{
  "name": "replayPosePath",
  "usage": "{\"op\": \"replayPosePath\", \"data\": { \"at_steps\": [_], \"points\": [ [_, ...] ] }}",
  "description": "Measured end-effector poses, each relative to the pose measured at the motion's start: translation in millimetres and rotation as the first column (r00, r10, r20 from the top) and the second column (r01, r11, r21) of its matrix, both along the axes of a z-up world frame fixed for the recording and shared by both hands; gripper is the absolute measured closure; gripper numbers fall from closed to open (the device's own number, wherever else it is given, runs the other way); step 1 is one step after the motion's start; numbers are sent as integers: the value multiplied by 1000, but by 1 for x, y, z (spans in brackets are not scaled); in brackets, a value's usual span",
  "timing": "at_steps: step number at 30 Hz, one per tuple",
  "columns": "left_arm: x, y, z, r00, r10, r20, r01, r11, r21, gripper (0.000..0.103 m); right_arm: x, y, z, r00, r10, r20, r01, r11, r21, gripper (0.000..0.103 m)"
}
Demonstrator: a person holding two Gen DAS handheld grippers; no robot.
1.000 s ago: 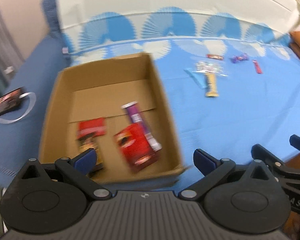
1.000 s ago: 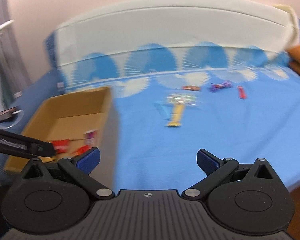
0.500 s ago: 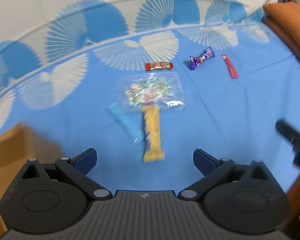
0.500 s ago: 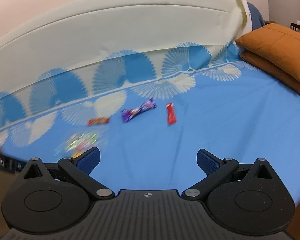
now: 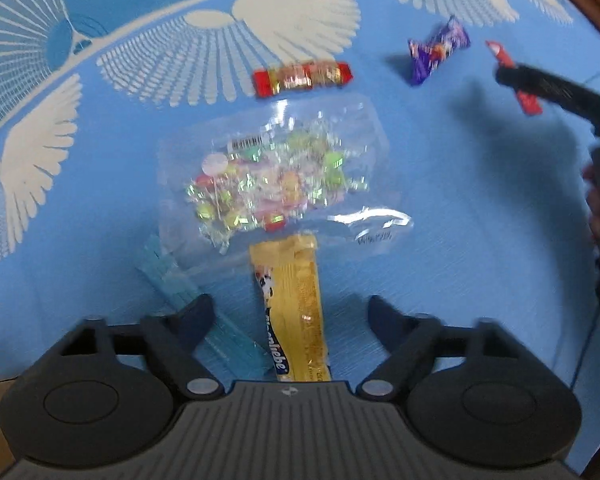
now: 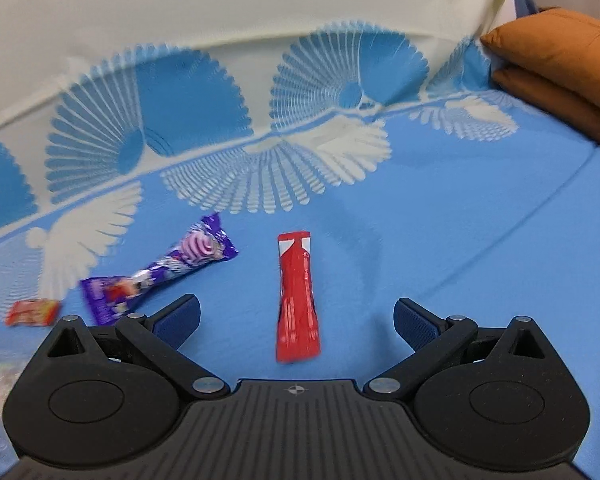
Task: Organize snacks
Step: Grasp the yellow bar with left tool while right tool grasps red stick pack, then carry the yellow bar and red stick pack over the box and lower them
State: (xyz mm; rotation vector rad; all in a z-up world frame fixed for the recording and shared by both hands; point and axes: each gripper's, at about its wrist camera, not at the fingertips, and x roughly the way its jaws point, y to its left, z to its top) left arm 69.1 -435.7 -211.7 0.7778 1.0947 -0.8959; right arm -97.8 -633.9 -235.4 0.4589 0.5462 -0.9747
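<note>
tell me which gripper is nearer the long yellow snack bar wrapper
Left. The left gripper hangs right over the long yellow snack bar wrapper, which lies between its open fingers. The right gripper is off by the thin red packet.

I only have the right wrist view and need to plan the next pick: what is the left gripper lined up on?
Observer: The left gripper is above a yellow bar that lies between its jaws. The jaws have just been closing, with gaps left on both sides.
Operator: Anything overlapping that bar?
Observer: A clear bag of sweets overlaps its far end.
Operator: And beside it?
Observer: A pale blue packet lies slantwise on the bar's left.
</note>
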Motion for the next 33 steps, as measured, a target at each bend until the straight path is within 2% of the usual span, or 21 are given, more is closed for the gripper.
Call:
{"op": "replayPosePath", "data": {
  "at_steps": [1,2,3,4,5,6,7,13,17,26,28,33],
  "points": [
    [-1,1,-1,1000,-9,14,9,1000,-5,39,6,-6,-7,999,7,-34,-6,1000,11,2],
    [-2,2,1,999,-26,19,27,999,-27,68,10,-6,-12,997,17,-71,-18,1000,-9,3],
    [-3,3,4,999,-32,6,33,999,-37,85,10,-1,-11,997,28,-77,-33,998,-59,22],
    [-3,5,8,1000,-23,-4,22,999,-43,89,10,5,-9,996,63,-68,-69,994,-90,59],
    [-3,7,11,1000,-11,-11,10,998,-55,89,11,12,-6,992,81,-92,-91,989,-119,78],
    [-4,9,14,1000,-8,-8,8,998,-64,89,12,16,-4,988,76,-134,-94,987,-132,86],
    [-6,13,18,1000,-10,0,10,997,-71,89,10,18,-3,986,77,-146,-95,988,-121,101],
    [-22,48,54,1000,8,-11,-10,992,-129,89,-28,46,18,995,72,-68,-77,995,-69,100],
    [-41,82,84,1000,17,6,-16,986,-165,89,-51,87,37,995,95,-19,-96,993,-74,100],
    [-76,165,147,996,88,-6,-87,965,-249,89,-94,194,98,987,121,105,-118,992,-39,100],
    [-84,186,163,996,88,-1,-85,959,-271,89,-103,223,116,979,147,139,-142,989,-49,100],
    [-100,247,203,994,109,20,-97,942,-321,89,-113,302,156,956,247,161,-237,968,-80,100]
  ]
}}
